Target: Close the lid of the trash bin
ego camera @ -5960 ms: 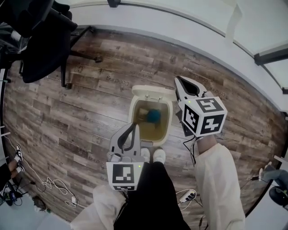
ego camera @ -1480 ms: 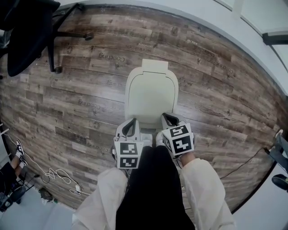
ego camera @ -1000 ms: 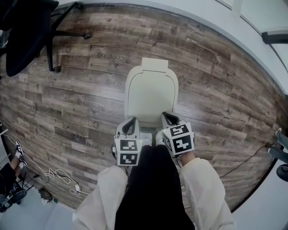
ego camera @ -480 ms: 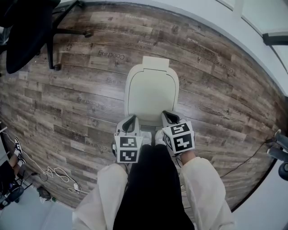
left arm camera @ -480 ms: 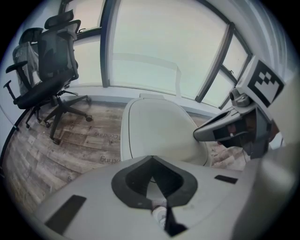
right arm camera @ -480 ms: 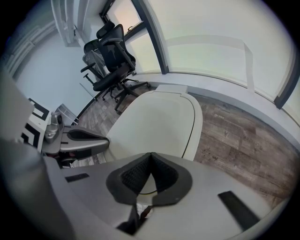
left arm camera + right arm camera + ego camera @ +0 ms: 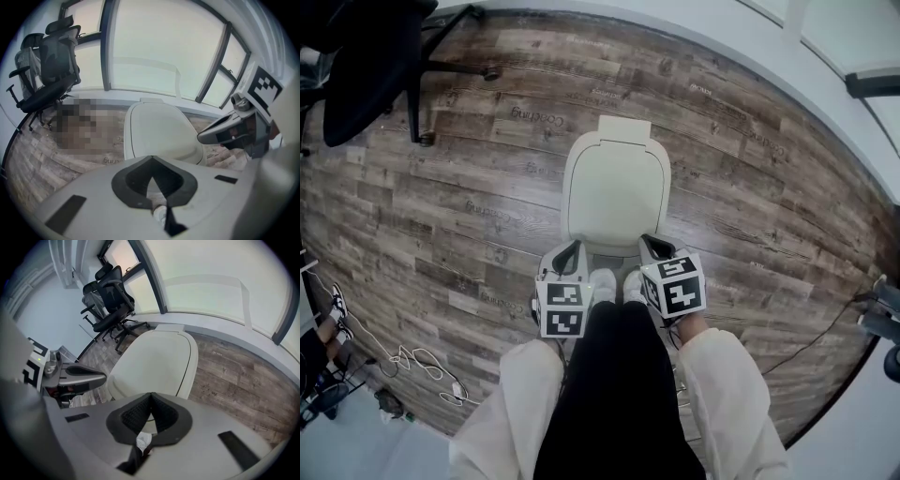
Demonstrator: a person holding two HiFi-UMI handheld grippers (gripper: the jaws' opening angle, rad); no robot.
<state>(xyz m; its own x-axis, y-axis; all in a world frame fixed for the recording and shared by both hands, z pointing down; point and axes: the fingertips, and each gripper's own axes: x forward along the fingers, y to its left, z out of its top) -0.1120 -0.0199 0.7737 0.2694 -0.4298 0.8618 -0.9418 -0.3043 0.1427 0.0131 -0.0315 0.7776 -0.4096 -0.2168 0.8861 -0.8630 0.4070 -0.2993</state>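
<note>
A cream trash bin (image 7: 614,187) stands on the wooden floor with its lid lying flat over the top. It fills the middle of the left gripper view (image 7: 159,133) and the right gripper view (image 7: 152,364). My left gripper (image 7: 571,253) hangs by the bin's near left corner, its jaws shut with nothing between them. My right gripper (image 7: 652,247) hangs by the near right corner, jaws likewise shut and empty. Neither touches the bin. Each gripper shows in the other's view, the right gripper (image 7: 229,130) and the left gripper (image 7: 77,376).
A black office chair (image 7: 370,56) stands at the far left, also visible as the chair (image 7: 110,296). White shoes (image 7: 614,281) sit just before the bin. Cables (image 7: 422,380) lie on the floor at the lower left. A wall with windows runs behind the bin.
Six seconds ago the bin was open with a blue thing inside and both grippers raised. Now the lid is down and both grippers hang low at the bin's near edge, almost still.
</note>
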